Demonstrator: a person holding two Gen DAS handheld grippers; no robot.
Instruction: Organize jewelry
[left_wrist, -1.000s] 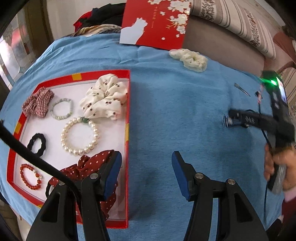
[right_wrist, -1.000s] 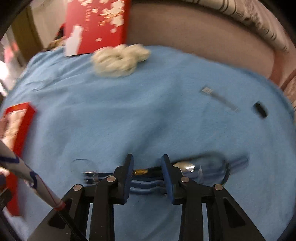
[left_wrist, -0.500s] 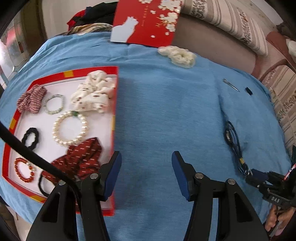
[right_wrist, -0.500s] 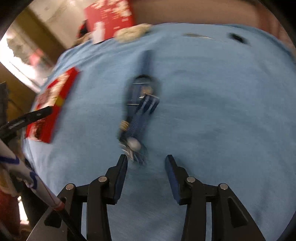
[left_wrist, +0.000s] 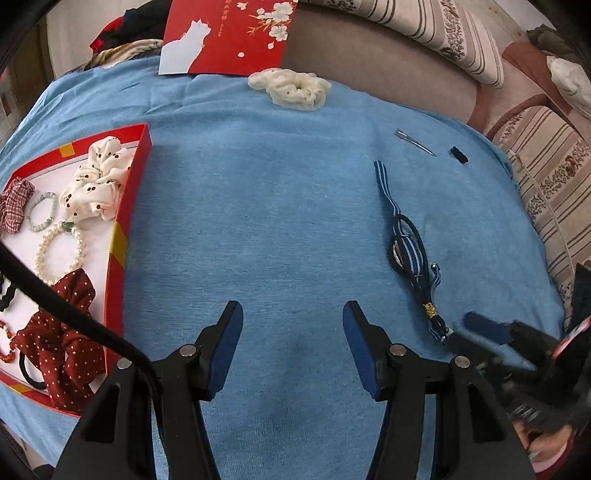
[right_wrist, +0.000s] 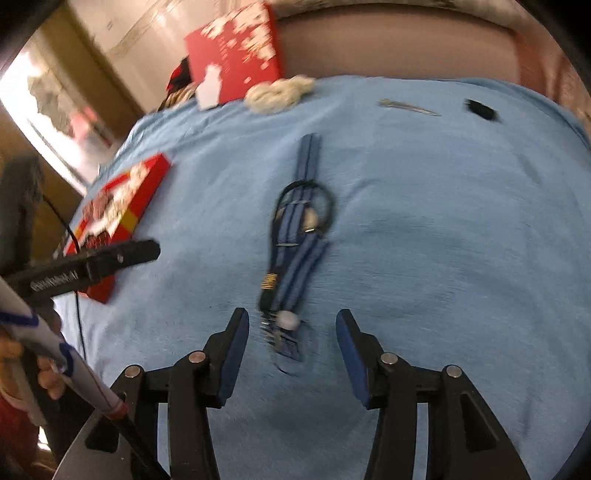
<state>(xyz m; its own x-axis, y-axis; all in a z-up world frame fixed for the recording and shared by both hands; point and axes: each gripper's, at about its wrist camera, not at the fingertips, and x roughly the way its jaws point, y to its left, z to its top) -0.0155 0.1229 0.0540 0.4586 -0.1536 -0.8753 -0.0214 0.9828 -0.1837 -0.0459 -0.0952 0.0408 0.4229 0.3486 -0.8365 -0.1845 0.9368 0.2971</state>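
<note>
Striped ribbon tie (right_wrist: 295, 251) released onto blue cloth (right_wrist: 424, 258), lying free between the spread tips of my right gripper (right_wrist: 291, 332).

One second ago my right fingers pinched it; now they stand apart around its near end, touching nothing, so it needs regripping before it goes to the red tray (left_wrist: 127, 206). My left gripper (left_wrist: 291, 343) hangs spread and empty over bare cloth just right of the tray wall. Open cloth between tie and tray; hair clip (left_wrist: 415, 142) and cream scrunchie (left_wrist: 291, 88) lie well apart, toward the far edge.
</note>
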